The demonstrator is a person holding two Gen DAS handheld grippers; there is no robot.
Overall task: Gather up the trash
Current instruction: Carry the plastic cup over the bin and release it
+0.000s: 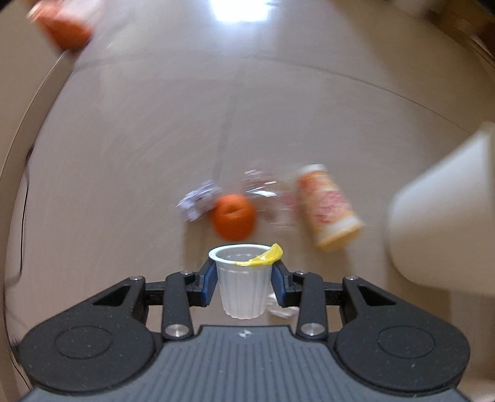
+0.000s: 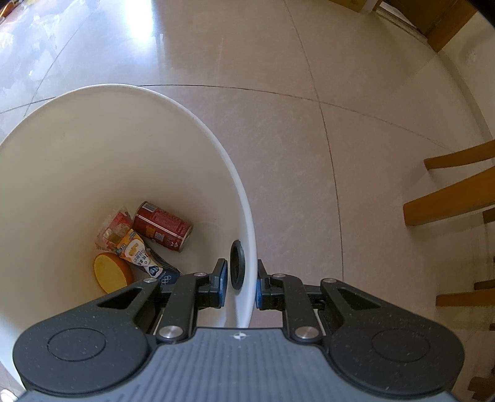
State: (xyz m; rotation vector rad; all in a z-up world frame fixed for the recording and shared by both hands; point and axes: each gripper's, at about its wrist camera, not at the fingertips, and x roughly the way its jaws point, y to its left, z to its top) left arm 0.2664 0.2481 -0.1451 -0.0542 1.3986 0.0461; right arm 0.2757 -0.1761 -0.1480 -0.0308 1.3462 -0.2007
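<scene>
My left gripper (image 1: 244, 280) is shut on a small white ribbed plastic cup (image 1: 242, 298) with a peeled yellow foil lid, held well above the floor. Blurred on the tiles below lie an orange (image 1: 234, 221), a crumpled paper (image 1: 198, 204), a clear wrapper (image 1: 263, 188) and an orange-and-white tube (image 1: 328, 207). My right gripper (image 2: 240, 286) is shut on the rim of the white bin (image 2: 92, 154), one finger inside and one outside. In the bin lie a red can (image 2: 162, 227), a small carton (image 2: 139, 253), a wrapper (image 2: 114, 228) and a yellow round piece (image 2: 113, 272).
The bin (image 1: 442, 210) shows as a blurred white shape at the right of the left wrist view. An orange-coloured blurred object (image 1: 65, 27) sits at the upper left there. Wooden chair legs (image 2: 448, 201) stand to the right of the bin on the beige tiled floor.
</scene>
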